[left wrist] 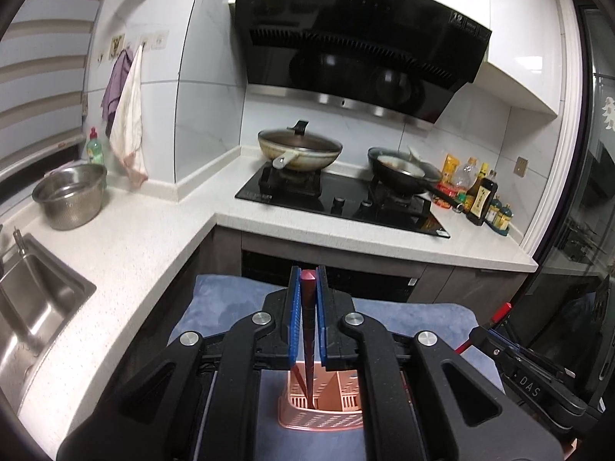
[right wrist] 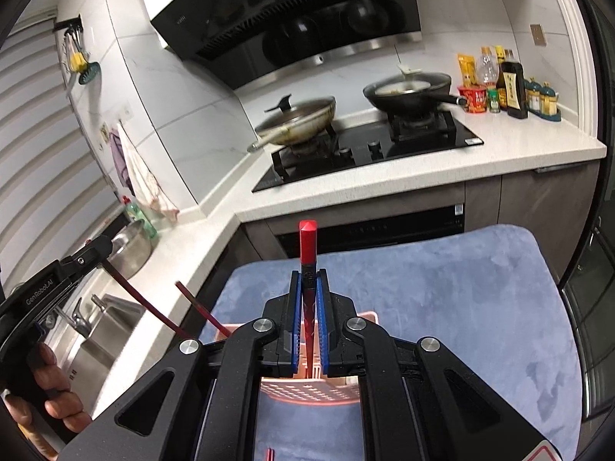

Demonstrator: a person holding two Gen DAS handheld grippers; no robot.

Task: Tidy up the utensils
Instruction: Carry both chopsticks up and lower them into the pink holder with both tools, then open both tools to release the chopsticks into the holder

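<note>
A pink perforated utensil holder point(left wrist: 323, 407) stands on a blue mat point(left wrist: 230, 299); it also shows in the right wrist view point(right wrist: 307, 388). My left gripper point(left wrist: 308, 280) is shut on a dark red chopstick point(left wrist: 308, 330) whose thin end reaches down into the holder. My right gripper point(right wrist: 308, 280) is shut on a red chopstick point(right wrist: 308, 246), its tip down in the holder. In the right wrist view the left gripper point(right wrist: 92, 249) holds its chopstick point(right wrist: 142, 299) at the left, and another chopstick point(right wrist: 203, 313) leans in the holder.
A white L-shaped counter point(left wrist: 146, 246) holds a steel colander point(left wrist: 71, 196) and a sink point(left wrist: 34, 307) at left. A black hob point(left wrist: 338, 199) carries a lidded wok point(left wrist: 300, 150) and a black pan point(left wrist: 403, 173). Sauce bottles point(left wrist: 480, 196) stand at right.
</note>
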